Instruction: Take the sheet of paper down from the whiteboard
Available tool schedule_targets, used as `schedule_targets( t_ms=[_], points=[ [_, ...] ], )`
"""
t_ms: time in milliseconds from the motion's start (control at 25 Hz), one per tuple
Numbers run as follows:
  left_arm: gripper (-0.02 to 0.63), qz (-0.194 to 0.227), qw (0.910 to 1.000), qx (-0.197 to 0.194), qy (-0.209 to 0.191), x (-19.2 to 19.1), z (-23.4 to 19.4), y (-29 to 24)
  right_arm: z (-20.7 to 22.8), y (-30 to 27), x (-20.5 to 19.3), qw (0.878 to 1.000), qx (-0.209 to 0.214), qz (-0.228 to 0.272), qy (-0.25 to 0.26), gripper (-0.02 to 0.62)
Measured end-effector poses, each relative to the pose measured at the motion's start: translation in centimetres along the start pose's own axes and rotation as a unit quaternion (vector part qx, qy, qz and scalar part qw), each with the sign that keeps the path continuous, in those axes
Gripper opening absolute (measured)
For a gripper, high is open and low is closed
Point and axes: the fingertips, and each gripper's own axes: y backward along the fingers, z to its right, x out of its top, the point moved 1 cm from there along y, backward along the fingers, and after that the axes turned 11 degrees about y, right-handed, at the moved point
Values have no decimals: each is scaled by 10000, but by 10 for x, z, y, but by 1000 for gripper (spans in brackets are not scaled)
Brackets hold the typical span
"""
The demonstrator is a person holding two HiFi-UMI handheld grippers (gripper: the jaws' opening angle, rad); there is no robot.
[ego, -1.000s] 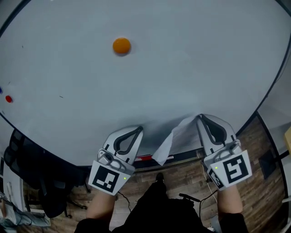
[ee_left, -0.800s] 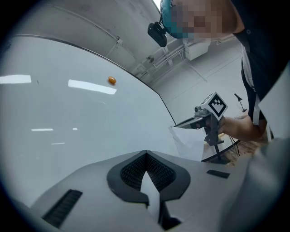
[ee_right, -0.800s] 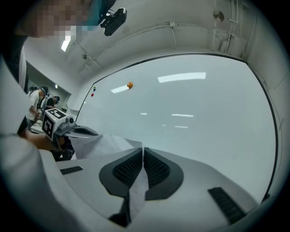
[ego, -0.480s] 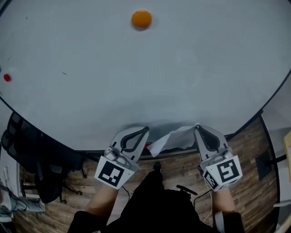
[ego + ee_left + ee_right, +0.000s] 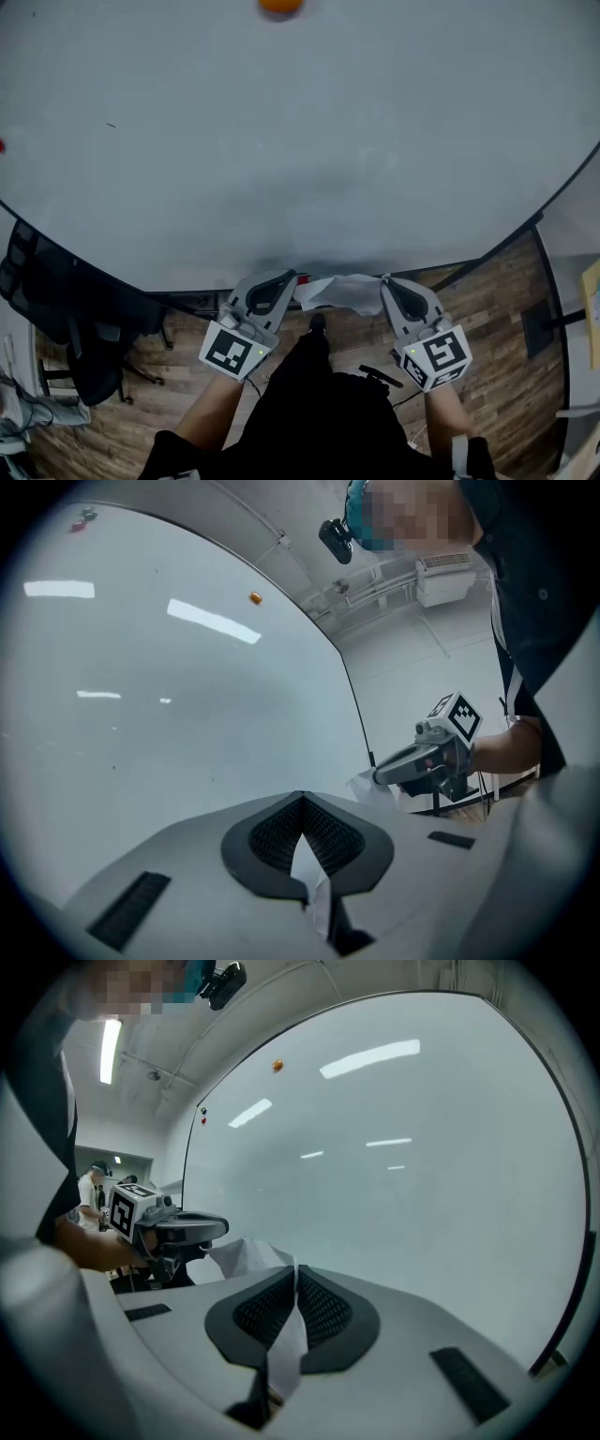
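Observation:
The white sheet of paper (image 5: 339,292) is off the whiteboard (image 5: 300,141) and hangs crumpled between my two grippers, just below the board's lower edge. My left gripper (image 5: 292,279) is shut on the sheet's left end; a strip of paper (image 5: 315,885) shows between its pads in the left gripper view. My right gripper (image 5: 384,282) is shut on the right end, with paper (image 5: 285,1342) pinched between its pads. Each gripper view shows the other gripper across the sheet: the right gripper (image 5: 380,777) and the left gripper (image 5: 221,1229). An orange magnet (image 5: 279,5) stays high on the board.
A black office chair (image 5: 56,309) stands at the left under the board. Wooden floor (image 5: 497,309) lies below, with a stand foot (image 5: 542,328) at the right. A red magnet (image 5: 202,1115) sits near the board's far edge. A person (image 5: 92,1185) stands in the background.
Both grippers have come down with the sheet, from in front of the board's lower part to below its edge. The sheet now spans level between them. The orange magnet has slid to the view's top.

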Motion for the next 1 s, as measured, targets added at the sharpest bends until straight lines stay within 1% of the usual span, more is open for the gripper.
schedule_targets(
  t_ms=[160,280,440,520,600,800,920,1000],
  points=[
    [11,-191,9997,-20,148,-30,5,4,-16,1,-33,9995,159,-274,-52,25],
    [11,-326,9992,-77,220,-54,7,8,-27,-1,-55,9988,283,-364,-132,25],
    [11,-255,9986,-257,388,-78,11,19,-39,-4,-82,9975,413,-525,-209,25],
    [11,-227,9979,-256,544,-87,10,26,-45,-4,-95,9965,492,-627,-264,25],
    [11,-287,9971,-221,675,-98,7,32,-50,-5,-108,9955,560,-697,-317,25],
    [11,-571,9947,-226,826,-125,12,37,-60,-5,-134,9936,716,-772,-401,21],
    [11,-616,9919,-396,1039,-133,20,38,-64,-3,-140,9934,799,-724,-387,21],
    [11,-630,9909,-516,1072,-135,25,38,-67,-2,-143,9931,859,-690,-408,20]
  ],
)
